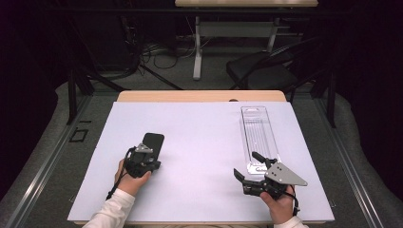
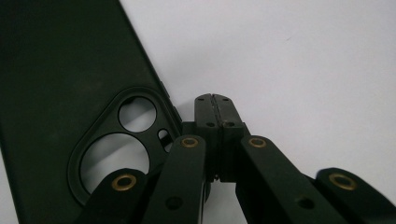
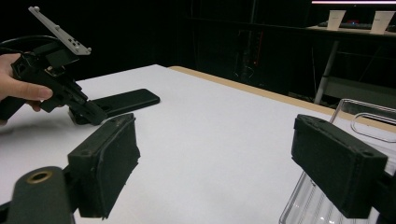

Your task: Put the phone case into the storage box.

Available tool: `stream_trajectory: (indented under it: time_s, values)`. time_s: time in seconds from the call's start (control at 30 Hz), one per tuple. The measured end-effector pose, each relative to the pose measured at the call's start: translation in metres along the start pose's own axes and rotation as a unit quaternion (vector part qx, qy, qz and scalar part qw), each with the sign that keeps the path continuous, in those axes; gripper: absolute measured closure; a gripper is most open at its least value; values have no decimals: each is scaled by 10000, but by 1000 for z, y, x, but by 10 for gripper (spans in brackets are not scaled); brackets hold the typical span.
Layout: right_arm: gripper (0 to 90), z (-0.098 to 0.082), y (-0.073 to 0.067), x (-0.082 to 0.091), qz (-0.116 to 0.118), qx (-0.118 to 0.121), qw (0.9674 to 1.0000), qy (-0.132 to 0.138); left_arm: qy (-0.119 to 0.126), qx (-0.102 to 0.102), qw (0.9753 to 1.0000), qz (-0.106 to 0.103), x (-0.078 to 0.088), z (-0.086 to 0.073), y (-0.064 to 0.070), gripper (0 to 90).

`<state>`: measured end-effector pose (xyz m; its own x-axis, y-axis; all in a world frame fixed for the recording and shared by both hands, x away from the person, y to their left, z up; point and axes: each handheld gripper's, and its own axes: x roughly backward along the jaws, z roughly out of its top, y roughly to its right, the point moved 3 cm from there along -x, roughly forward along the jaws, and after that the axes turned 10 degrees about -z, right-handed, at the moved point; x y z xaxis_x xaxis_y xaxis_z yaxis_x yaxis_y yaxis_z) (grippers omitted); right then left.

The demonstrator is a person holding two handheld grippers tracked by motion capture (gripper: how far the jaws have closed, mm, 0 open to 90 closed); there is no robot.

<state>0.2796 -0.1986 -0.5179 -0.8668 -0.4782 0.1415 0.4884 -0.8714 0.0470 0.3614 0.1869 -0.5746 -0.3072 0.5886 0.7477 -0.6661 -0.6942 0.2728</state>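
Overhead, high view: black phone case (image 1: 153, 141) lies flat on the white table cover (image 1: 199, 142), left of centre. Left gripper (image 1: 144, 157) sits at the case's near end, tips low against the surface. Right gripper (image 1: 247, 172) hovers well apart on the right, just beside the near end of a clear plastic package tray (image 1: 259, 137).

Left gripper view: jaws pressed together, pads meeting with nothing between them. The closed tips stand just beside the case's long edge (image 2: 60, 93), near the camera cut-out (image 2: 114, 154), through which the white cover shows. Cannot tell whether the tips touch the rim or stop just short.

Right gripper view: jaws spread wide, empty, both pads (image 3: 109, 163) clear of anything. The clear tray's corner (image 3: 359, 121) lies under the right-hand jaw. Across the table, the left gripper (image 3: 86, 112) leans onto the case (image 3: 123, 102), hand (image 3: 21, 88) behind it.

Risks, as I judge them: closed tips nudging a light, empty case will likely skate it or spin it across the smooth cover rather than lift it. Tips could also slip into the cut-out and snag. If the right gripper drops, its open jaw may knock the tray sideways.
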Motion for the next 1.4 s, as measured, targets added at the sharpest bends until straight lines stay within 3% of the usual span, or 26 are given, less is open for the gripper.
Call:
stream_trajectory:
  time_s: [0.57,1.4]
  values:
    - [137,0,-1,0,14,13,10000,22,75,229,9994,254,21,-18,-19,900]
    - [138,0,-1,0,30,21,10000,21,219,515,9975,427,33,-23,-38,900]
